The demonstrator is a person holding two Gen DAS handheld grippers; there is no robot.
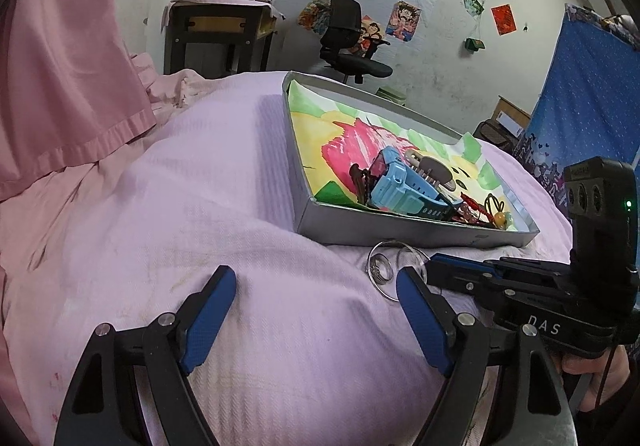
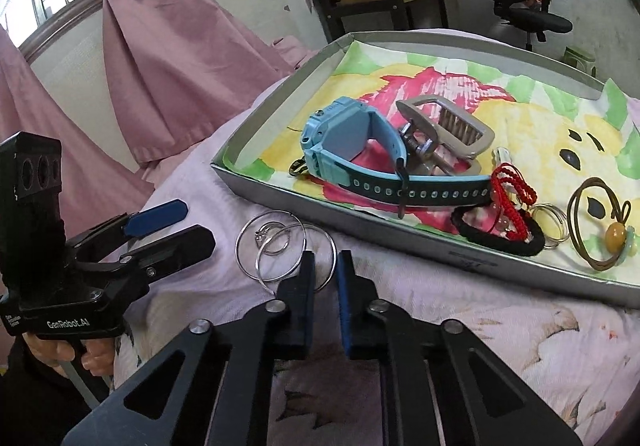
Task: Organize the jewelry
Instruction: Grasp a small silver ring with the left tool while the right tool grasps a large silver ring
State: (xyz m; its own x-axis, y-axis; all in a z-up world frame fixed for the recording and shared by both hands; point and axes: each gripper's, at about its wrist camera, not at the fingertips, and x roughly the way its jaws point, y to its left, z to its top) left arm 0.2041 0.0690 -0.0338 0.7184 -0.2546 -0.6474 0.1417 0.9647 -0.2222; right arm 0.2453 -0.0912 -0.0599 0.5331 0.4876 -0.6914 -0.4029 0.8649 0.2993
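Note:
A grey tray [image 2: 280,198] lined with a bright painted sheet lies on the pink bedcover; it also shows in the left wrist view [image 1: 360,226]. In it lie a blue watch [image 2: 340,138], a metal buckle [image 2: 452,126], a red cord bracelet [image 2: 512,190], a black hair band [image 2: 496,238], a brown cord with a bead [image 2: 600,230]. Thin silver hoops [image 2: 276,246] and a small ring [image 2: 266,236] lie on the bed before the tray, also in the left wrist view [image 1: 382,266]. My right gripper [image 2: 325,274] is nearly shut, its fingertips astride one hoop's wire. My left gripper [image 1: 316,286] is open and empty, beside the hoops.
Pink curtains [image 2: 168,46] hang at the left. A dark desk [image 1: 216,34] and a black office chair [image 1: 352,42] stand by the far wall. A blue cloth [image 1: 580,106] hangs at the right. The bedcover [image 1: 200,206] bulges left of the tray.

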